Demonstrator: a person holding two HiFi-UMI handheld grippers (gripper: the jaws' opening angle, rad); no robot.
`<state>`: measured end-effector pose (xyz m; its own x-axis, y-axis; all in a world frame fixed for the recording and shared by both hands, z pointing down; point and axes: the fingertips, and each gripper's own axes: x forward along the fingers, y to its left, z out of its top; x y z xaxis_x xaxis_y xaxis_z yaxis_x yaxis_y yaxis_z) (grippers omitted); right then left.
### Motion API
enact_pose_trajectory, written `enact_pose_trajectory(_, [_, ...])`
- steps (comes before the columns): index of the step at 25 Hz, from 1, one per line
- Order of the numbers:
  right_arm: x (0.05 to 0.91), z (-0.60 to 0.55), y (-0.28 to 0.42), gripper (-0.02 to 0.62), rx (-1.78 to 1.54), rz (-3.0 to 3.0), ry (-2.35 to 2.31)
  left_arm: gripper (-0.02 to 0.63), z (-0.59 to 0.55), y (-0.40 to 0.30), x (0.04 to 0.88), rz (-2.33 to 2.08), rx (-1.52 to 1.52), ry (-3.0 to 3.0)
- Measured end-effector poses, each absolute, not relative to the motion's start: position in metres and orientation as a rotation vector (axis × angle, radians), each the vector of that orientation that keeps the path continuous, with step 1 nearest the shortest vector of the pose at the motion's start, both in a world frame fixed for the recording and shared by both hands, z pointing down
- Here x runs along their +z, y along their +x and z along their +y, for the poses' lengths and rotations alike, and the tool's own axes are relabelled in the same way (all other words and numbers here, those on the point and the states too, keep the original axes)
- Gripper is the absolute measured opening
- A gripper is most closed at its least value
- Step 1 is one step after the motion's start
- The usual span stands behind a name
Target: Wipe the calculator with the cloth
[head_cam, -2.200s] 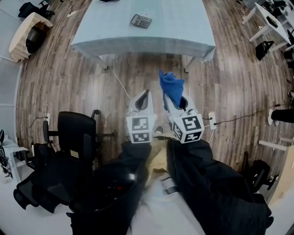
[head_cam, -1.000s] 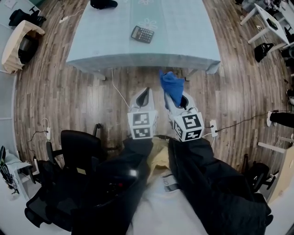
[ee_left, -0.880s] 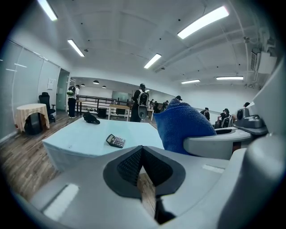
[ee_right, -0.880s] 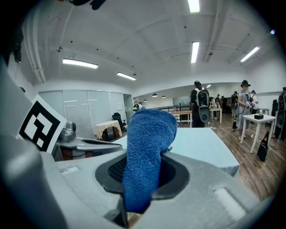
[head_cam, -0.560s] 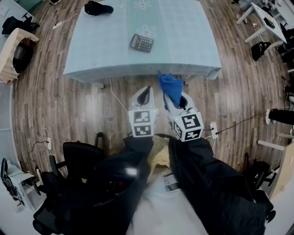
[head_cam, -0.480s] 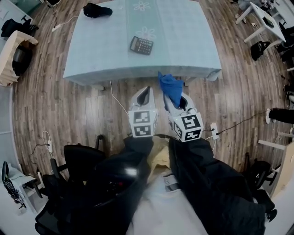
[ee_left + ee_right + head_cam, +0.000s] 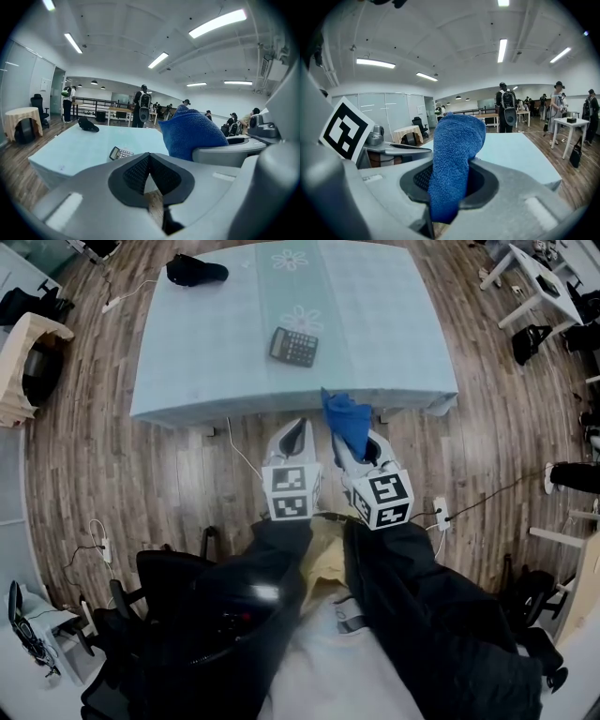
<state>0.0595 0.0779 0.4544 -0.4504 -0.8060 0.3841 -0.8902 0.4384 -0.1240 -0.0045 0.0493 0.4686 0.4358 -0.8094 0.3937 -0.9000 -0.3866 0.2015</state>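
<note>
Our left gripper (image 7: 298, 430) has its jaws closed together, nothing between them. Our right gripper (image 7: 359, 448) has its jaws clamped on the blue cloth (image 7: 346, 418), which stands up out of them. The calculator (image 7: 292, 347) lies on the tabletop (image 7: 197, 352) near its near edge, on a pale flower-printed strip, with open surface all round it. Its key print is too small to read. Both grippers hang over wooden floor (image 7: 141, 474), short of that edge.

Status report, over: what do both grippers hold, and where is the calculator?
Left gripper shut, empty. Right gripper shut on blue cloth. Calculator on the table ahead, not yet touched. Black item at far corner, not in the way.
</note>
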Motion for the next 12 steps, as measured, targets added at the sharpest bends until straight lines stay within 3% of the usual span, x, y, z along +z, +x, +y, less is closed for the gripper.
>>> enact_pose_trajectory(12, [0.474,0.037,0.056,0.092,0.512,-2.415,1.373,-0.003,0.014,-0.014,0.491,-1.494,0.345,2.206])
